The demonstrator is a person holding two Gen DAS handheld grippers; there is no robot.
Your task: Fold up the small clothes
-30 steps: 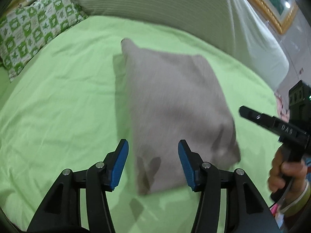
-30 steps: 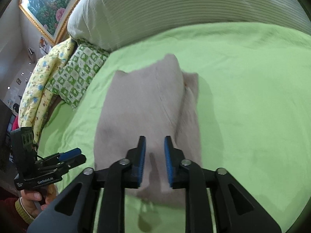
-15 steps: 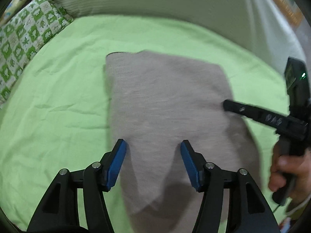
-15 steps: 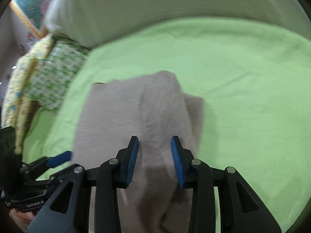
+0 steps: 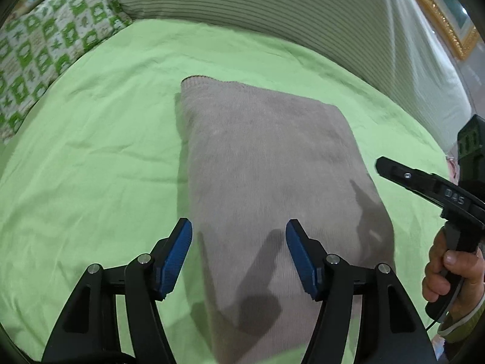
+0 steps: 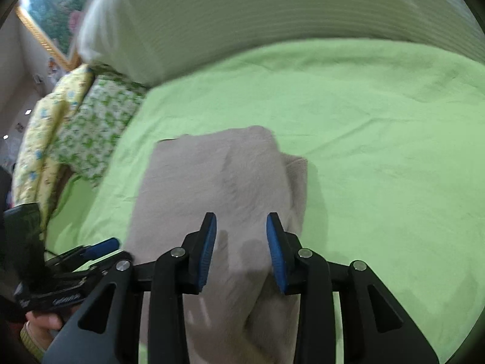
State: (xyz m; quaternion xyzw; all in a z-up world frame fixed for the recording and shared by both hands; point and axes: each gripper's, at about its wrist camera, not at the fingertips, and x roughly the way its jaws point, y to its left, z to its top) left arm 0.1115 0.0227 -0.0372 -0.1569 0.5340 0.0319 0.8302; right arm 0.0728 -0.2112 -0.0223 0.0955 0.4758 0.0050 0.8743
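A grey-beige knitted garment (image 5: 266,163) lies folded into a long rectangle on the green bedsheet (image 5: 91,151). It also shows in the right wrist view (image 6: 218,179), with a second layer sticking out at its right edge. My left gripper (image 5: 238,248) is open and empty, hovering over the garment's near end. My right gripper (image 6: 241,248) is open and empty above the garment's near part. The right gripper shows from the side in the left wrist view (image 5: 424,182); the left gripper shows at the lower left of the right wrist view (image 6: 91,248).
A striped grey-white bolster (image 5: 272,9) runs along the far side of the bed. A green-patterned pillow (image 5: 45,48) lies at the far left, with a yellow quilt (image 6: 39,139) beside it. A gold-framed picture (image 5: 439,15) hangs on the wall.
My right gripper has opened wider, from nearly shut to open. Both grippers have shifted over the garment, which now lies flat and still.
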